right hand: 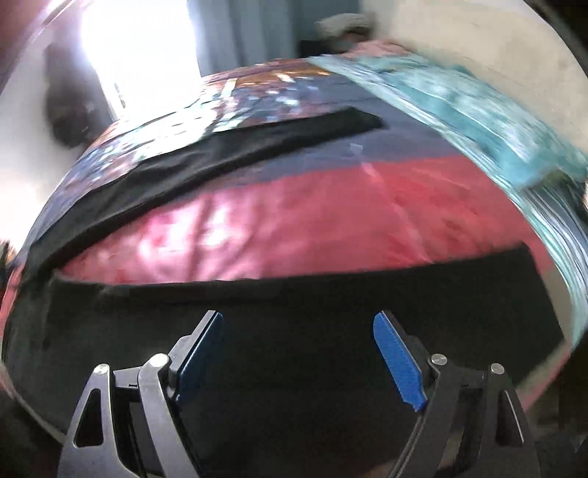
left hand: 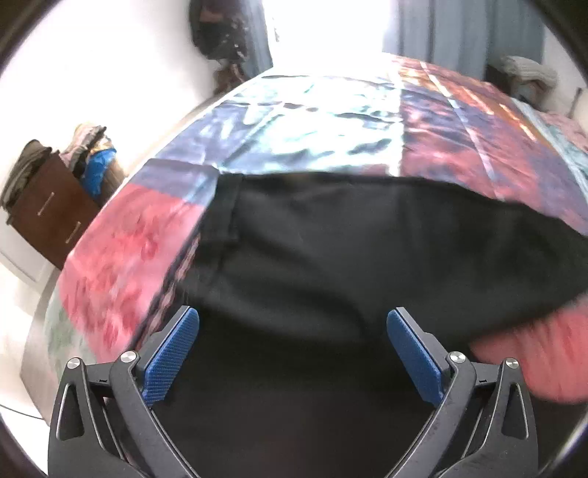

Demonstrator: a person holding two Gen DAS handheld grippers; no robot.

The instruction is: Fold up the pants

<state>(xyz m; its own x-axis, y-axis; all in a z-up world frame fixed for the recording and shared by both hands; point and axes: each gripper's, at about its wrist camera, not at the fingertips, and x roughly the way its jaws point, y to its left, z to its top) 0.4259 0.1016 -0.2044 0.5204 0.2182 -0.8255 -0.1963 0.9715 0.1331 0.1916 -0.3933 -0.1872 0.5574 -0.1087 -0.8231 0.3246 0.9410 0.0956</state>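
With both tongs, left (left hand: 293, 323) and right (right hand: 298, 327), spread wide and empty, we hover over soft, limp black pants (left hand: 349, 239) filling the lower frame on the bed (left hand: 110, 264), best pinched at the edges.

This is a bedroom in a home. A bed (left hand: 477, 147) fills both views, covered by a patchwork bedspread (left hand: 121, 257) in pink, blue and teal. Beside it stands a brown wooden dresser (left hand: 47, 217) with clothes piled (left hand: 88, 158) on top. Blue-grey curtains (left hand: 459, 33) hang by a bright window (left hand: 330, 29), and the walls are plain white.
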